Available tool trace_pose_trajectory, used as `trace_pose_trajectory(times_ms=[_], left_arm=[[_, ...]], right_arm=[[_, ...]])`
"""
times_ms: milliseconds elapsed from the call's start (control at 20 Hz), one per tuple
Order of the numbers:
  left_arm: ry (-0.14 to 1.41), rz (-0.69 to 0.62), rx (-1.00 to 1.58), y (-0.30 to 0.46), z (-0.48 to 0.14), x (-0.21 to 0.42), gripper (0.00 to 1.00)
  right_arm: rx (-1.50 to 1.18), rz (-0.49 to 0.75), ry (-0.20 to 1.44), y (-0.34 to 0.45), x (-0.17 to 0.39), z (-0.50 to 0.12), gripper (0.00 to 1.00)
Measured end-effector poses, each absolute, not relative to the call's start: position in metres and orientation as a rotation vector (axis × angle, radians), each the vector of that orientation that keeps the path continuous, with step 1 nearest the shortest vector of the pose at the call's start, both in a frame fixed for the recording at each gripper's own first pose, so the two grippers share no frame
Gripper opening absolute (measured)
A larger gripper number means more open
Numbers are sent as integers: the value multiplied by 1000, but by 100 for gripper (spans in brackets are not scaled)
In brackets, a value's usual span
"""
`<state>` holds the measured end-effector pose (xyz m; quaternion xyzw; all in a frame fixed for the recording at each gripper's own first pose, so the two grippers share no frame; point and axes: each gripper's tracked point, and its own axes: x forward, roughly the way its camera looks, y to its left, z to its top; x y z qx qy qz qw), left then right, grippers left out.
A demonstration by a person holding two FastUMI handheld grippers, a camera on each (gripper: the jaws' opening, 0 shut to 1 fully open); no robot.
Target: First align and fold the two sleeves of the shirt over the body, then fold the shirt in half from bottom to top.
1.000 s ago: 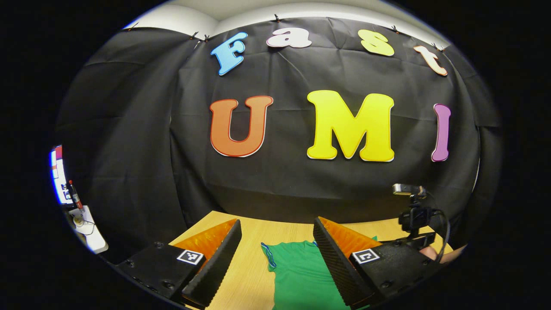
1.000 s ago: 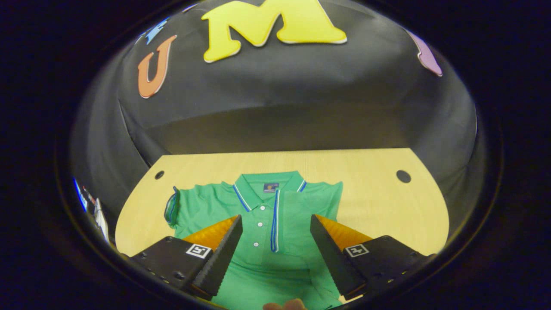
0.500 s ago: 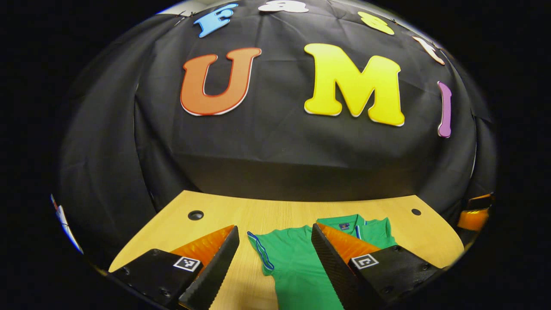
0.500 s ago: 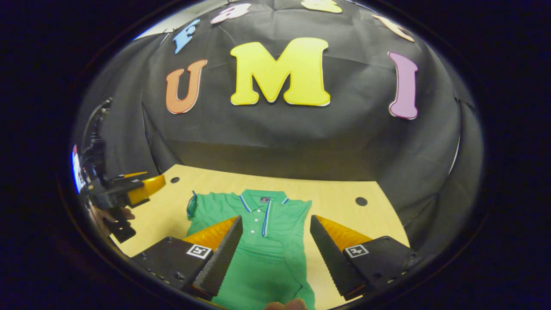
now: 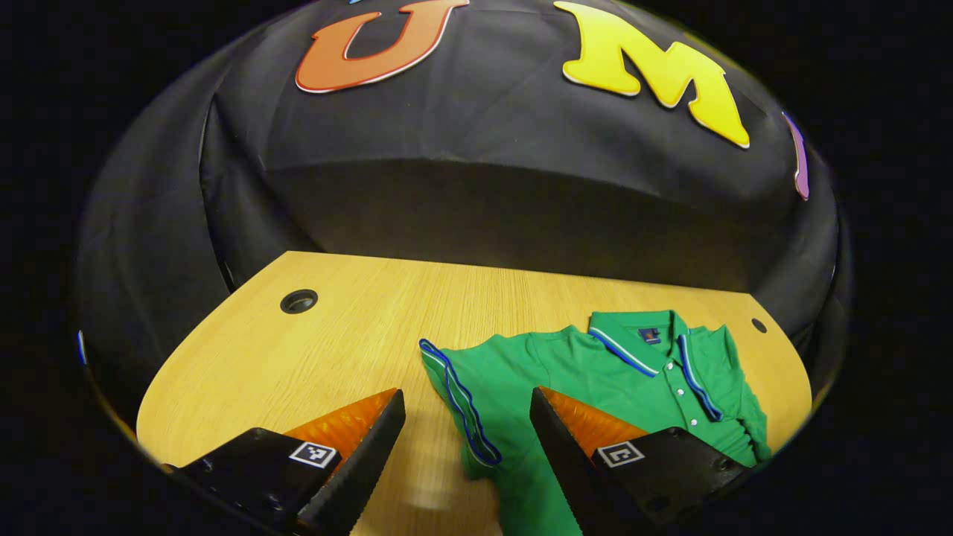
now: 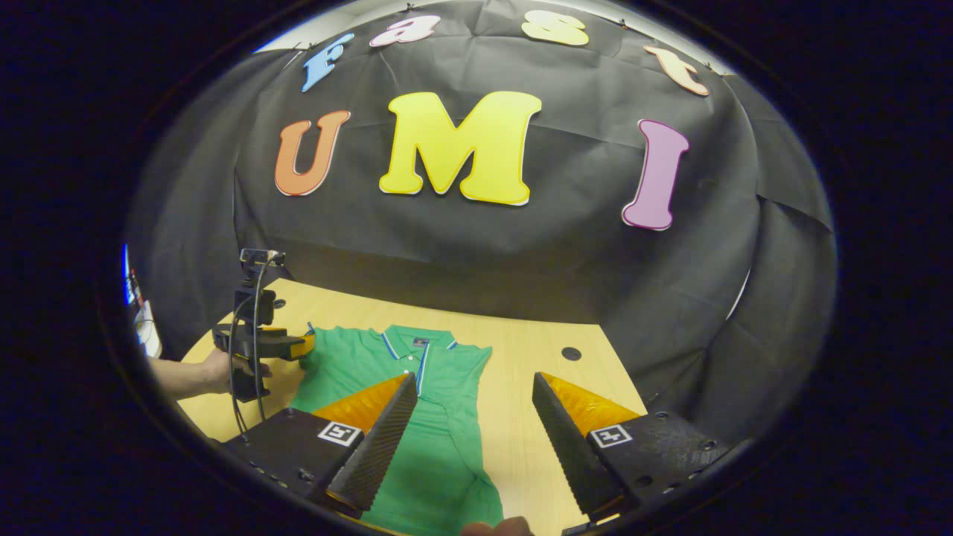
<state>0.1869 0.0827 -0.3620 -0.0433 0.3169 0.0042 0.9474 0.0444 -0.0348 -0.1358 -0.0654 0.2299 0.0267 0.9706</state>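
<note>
A green polo shirt (image 5: 595,372) with blue-and-white trim lies face up on the wooden table (image 5: 298,357), collar toward the wall. Its left sleeve (image 5: 461,402) sticks out sideways, and the blue-edged cuff lies just ahead of my open left gripper (image 5: 465,461), between the finger lines. In the right gripper view the shirt (image 6: 357,365) runs from the collar down between the fingers of my open right gripper (image 6: 469,439), which hovers over the shirt's lower right part. The shirt's right side looks straight-edged, sleeve laid inward. Farther off, a hand (image 6: 216,372) holds the left gripper (image 6: 287,344) at the left sleeve.
Cable holes sit in the table at the far left (image 5: 298,301) and far right (image 5: 759,325), the latter also seen as a hole (image 6: 571,353) right of the shirt. Black cloth walls the table's back and sides. Bare wood lies left of the sleeve.
The left gripper has tipped down and come in toward the left sleeve's cuff. The right gripper has drawn back and to the right, off the shirt's middle. Both stayed open.
</note>
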Motion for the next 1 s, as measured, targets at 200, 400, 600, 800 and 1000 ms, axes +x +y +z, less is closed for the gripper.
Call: trace_pose_trajectory(times_ms=[200, 400, 600, 800, 1000], left_arm=[[692, -3, -83, 87, -388, 195, 94], [728, -37, -80, 86, -397, 195, 74], [732, -10, -63, 93, -401, 201, 22], [729, -56, -89, 83, -394, 201, 6], [652, -103, -88, 65, -345, 212, 5]], right_arm=[[-198, 63, 462, -31, 41, -137, 95], [-170, 50, 487, -32, 44, -144, 95], [-161, 29, 499, -41, 47, -148, 95], [-144, 16, 508, -48, 48, -150, 95], [-110, 10, 503, -50, 50, -146, 95]])
